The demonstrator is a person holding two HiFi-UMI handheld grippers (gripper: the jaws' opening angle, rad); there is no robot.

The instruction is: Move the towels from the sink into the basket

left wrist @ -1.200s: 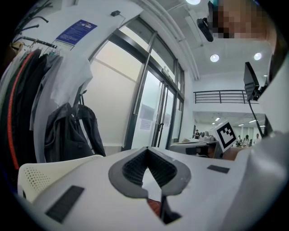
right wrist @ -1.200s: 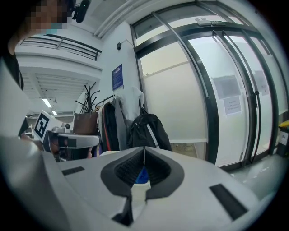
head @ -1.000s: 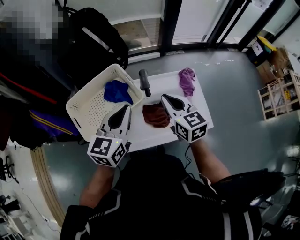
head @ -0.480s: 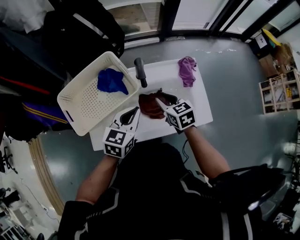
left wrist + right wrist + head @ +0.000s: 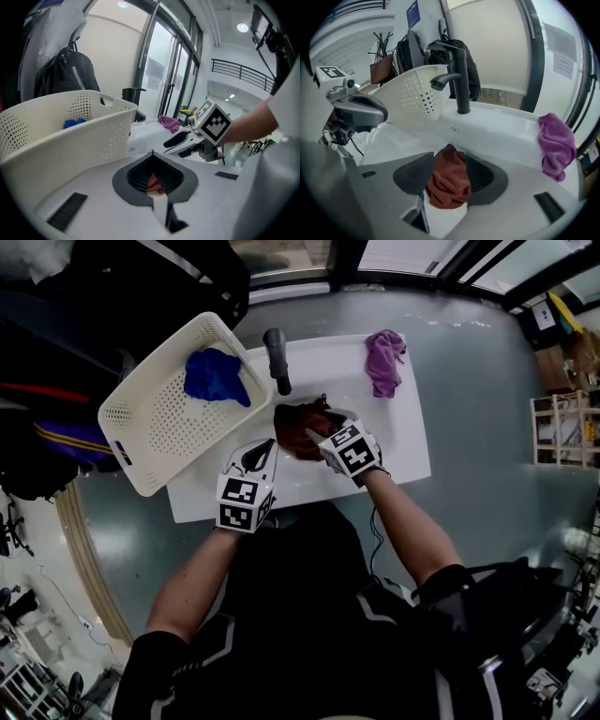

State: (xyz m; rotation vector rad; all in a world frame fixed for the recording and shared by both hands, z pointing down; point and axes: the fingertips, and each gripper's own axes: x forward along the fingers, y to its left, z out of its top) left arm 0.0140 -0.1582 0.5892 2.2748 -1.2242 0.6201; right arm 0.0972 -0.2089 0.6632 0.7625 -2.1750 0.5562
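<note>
Down in sink [image 5: 405, 432], rust towel [image 5: 447, 183] between right gripper [image 5: 450, 157] jaws, just opening, released

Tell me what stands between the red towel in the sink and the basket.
Nothing lies on the direct line. The black faucet stands just on its far side and the left hand-held gripper just on its near side. The basket wall sits higher than the red towel, so it probably needs lifting over.

Lit brightly by daylight through tall windows [image 5: 161, 70], helped by ceiling lamps [image 5: 242, 27], washed pale across the white sink [image 5: 497, 122], bowed at edges, blackened in corners, softened up close.
</note>
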